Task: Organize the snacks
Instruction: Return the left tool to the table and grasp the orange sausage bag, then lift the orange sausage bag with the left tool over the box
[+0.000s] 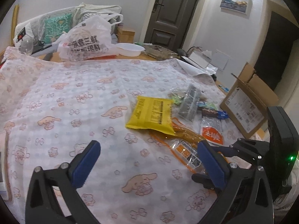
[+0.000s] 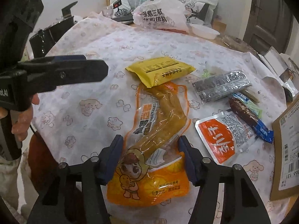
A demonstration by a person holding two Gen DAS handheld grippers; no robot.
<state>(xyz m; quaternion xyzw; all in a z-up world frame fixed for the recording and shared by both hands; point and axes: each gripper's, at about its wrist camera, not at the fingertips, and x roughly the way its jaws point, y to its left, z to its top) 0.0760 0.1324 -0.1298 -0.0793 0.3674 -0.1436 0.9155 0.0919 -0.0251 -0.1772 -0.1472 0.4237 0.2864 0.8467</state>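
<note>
Snack packets lie on a pink patterned tablecloth (image 1: 74, 100). A long orange packet with a chicken foot (image 2: 158, 123) lies flat, its far end under a yellow packet (image 2: 160, 71). My right gripper (image 2: 151, 145) is open, its blue pads on either side of the orange packet's lower part, not closed on it. My left gripper (image 1: 149, 155) is open and empty over bare cloth, left of the orange packet (image 1: 186, 149) and the yellow packet (image 1: 152, 114). A silver packet (image 2: 222, 87), a white-and-orange pouch (image 2: 222, 136) and a dark sausage stick (image 2: 248, 115) lie to the right.
A cardboard box (image 2: 286, 134) stands at the right edge of the table. A white plastic bag (image 1: 87, 41), a white bowl (image 1: 130, 49) and a glass (image 1: 27, 45) stand at the far side. A door (image 1: 173, 13) is behind.
</note>
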